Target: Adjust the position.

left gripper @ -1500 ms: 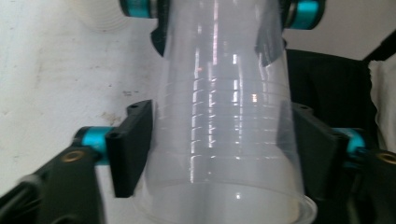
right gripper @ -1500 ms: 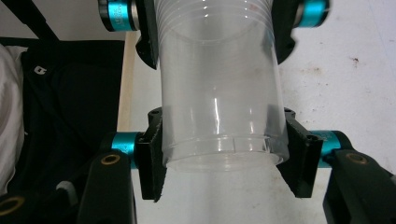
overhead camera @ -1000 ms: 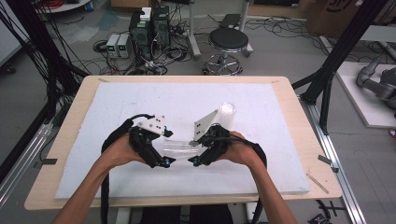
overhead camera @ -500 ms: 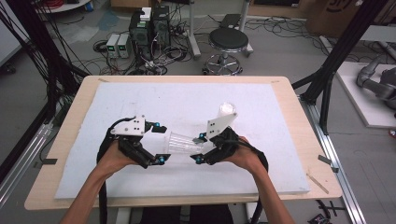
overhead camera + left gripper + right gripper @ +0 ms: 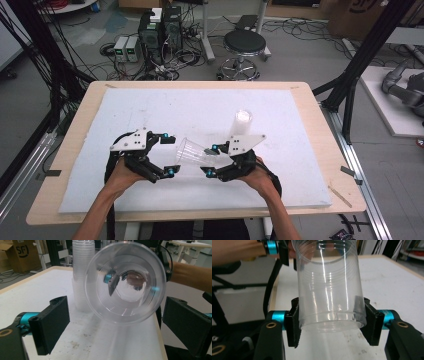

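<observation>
A clear plastic cup (image 5: 192, 151) lies on its side above the white board, mouth toward the left. My right gripper (image 5: 210, 160) is shut on its base; in the right gripper view the pads (image 5: 294, 322) press on both sides of the cup (image 5: 328, 285) near its bottom. My left gripper (image 5: 170, 155) stands open at the cup's mouth. In the left gripper view its jaws sit wide to either side of the cup (image 5: 125, 282) and below it, without touching. A tall stack of clear cups (image 5: 242, 121) stands upright behind the right hand.
The white board (image 5: 150, 110) covers a wooden table (image 5: 70, 150) with its front edge close to both forearms. In the left gripper view the cup stack (image 5: 82, 272) rises just beyond the held cup. A stool (image 5: 244, 45) and computer boxes (image 5: 160, 30) stand beyond the table.
Both hands have sunk a little and come toward the front edge, with the cup carried along in the right gripper. The left gripper has drawn slightly left of the cup's mouth.
</observation>
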A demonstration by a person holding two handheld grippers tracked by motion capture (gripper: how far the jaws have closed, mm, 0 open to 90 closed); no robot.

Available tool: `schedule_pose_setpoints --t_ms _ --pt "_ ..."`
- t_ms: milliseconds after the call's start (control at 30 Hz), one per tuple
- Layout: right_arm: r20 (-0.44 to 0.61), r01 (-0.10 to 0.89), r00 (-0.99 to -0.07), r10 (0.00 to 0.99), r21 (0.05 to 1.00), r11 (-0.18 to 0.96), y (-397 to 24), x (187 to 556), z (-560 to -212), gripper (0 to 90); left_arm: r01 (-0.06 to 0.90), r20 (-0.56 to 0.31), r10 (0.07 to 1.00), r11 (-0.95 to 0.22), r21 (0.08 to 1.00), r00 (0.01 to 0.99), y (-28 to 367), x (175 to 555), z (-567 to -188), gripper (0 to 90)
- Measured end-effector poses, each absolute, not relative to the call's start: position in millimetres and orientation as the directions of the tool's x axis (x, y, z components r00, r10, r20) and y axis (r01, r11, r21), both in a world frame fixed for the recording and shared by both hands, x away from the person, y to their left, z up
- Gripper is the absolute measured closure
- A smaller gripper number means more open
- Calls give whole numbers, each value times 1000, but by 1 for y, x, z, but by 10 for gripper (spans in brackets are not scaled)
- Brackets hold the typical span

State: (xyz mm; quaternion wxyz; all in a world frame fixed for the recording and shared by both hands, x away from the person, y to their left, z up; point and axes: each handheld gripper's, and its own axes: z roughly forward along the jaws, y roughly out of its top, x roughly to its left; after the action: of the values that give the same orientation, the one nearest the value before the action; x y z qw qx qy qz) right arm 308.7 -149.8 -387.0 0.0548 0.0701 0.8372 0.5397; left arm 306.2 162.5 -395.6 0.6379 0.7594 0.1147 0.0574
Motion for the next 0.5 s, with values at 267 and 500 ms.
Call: schedule_pose_setpoints --t_ms 267,500 --pt "41 76 -989 145 966 247 -157 308 -402 432 96 -66 232 -122 988 971 160 305 -401 73" --pt "34 62 -990 135 975 213 -157 307 -409 432 110 -90 205 -88 990 974 156 306 -404 73"
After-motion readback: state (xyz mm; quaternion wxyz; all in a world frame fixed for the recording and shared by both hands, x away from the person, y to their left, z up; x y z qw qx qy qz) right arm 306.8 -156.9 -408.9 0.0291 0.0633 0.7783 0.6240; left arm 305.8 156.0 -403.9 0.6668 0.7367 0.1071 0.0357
